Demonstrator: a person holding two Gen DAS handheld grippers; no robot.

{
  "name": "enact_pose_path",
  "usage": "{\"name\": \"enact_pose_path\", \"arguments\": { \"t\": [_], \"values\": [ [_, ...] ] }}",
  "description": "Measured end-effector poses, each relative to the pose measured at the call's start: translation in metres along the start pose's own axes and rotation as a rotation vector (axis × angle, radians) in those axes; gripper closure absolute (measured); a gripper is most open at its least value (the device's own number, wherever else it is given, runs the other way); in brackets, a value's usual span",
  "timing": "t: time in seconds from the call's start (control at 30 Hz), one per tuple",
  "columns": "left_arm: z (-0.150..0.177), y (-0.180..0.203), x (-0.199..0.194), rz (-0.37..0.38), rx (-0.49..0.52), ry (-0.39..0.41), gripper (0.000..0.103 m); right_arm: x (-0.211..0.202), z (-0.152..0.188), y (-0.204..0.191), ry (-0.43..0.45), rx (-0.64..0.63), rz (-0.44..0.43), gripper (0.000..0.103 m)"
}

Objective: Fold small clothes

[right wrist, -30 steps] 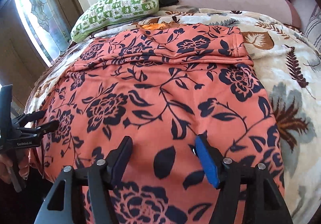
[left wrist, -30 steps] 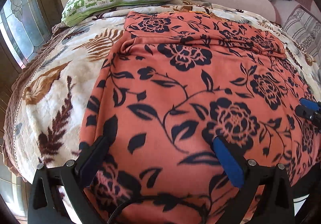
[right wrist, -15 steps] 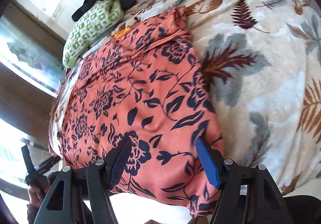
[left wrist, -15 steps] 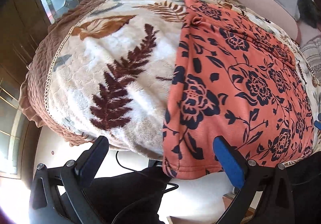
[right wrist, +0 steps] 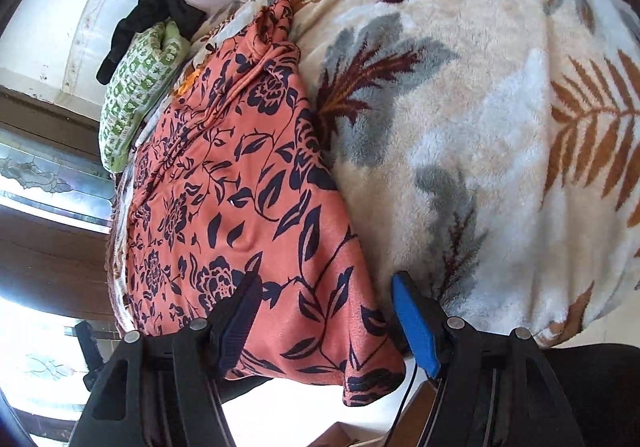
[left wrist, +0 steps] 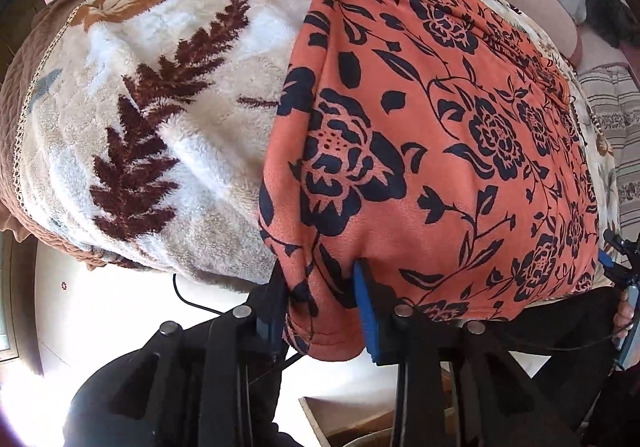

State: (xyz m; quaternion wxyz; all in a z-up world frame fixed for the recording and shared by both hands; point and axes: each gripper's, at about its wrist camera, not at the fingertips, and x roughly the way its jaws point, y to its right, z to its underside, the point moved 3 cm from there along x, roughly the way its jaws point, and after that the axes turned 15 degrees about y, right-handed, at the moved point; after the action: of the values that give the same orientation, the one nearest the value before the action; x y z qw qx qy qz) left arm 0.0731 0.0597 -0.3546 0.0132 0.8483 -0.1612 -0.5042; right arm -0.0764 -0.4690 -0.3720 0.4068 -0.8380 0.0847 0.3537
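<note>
An orange garment with dark blue flowers lies spread flat on the bed, and its near hem hangs over the bed's edge. The jaws of my left gripper are closing on the near left corner, and the cloth bunches between the black and blue pads. In the right wrist view the same garment runs away towards the pillow. My right gripper stands open astride the near right corner: its black finger is over the cloth and its blue finger is beside the hem. It also shows at the left wrist view's far right edge.
A fleece blanket with a leaf print covers the bed. A green patterned pillow with dark clothes on it lies at the head. A striped cushion is to the right. Below the bed edge are pale floor, a black cable and a wooden box.
Both grippers moved out from over the middle of the garment to its near corners at the bed's edge. The left jaws went from wide open to closed in on the left corner.
</note>
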Motion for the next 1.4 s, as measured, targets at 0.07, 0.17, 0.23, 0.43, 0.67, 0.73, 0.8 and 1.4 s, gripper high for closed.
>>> {"name": "enact_pose_path", "arguments": {
  "t": [0.07, 0.17, 0.23, 0.43, 0.67, 0.73, 0.8, 1.4],
  "values": [
    [-0.001, 0.002, -0.001, 0.01, 0.014, 0.006, 0.071, 0.003, 0.006, -0.001, -0.015, 0.006, -0.013, 0.033],
    [-0.004, 0.005, 0.002, 0.02, 0.014, -0.007, 0.067, 0.007, 0.015, -0.002, -0.04, 0.0, -0.02, 0.032],
    [-0.008, 0.001, 0.003, 0.026, -0.023, -0.018, 0.038, 0.008, 0.02, -0.005, -0.054, -0.028, -0.013, 0.032],
    [-0.018, -0.003, 0.009, 0.016, -0.036, -0.009, 0.061, 0.011, 0.027, -0.01, -0.092, -0.141, 0.075, 0.057],
    [-0.021, 0.0, 0.001, 0.043, 0.004, -0.011, 0.093, 0.005, 0.033, -0.039, -0.114, -0.337, 0.101, 0.095],
    [-0.027, 0.0, -0.008, 0.081, 0.013, -0.005, 0.095, -0.003, 0.025, -0.05, -0.1, -0.318, 0.015, 0.095],
    [-0.036, 0.001, -0.015, 0.13, 0.004, 0.004, 0.095, -0.012, 0.012, -0.062, -0.065, -0.291, -0.065, 0.095],
    [-0.321, 0.039, 0.027, 0.23, -0.062, 0.209, 0.095, 0.05, -0.233, -0.124, 0.281, -0.034, -0.164, 0.097]
  ]
}}
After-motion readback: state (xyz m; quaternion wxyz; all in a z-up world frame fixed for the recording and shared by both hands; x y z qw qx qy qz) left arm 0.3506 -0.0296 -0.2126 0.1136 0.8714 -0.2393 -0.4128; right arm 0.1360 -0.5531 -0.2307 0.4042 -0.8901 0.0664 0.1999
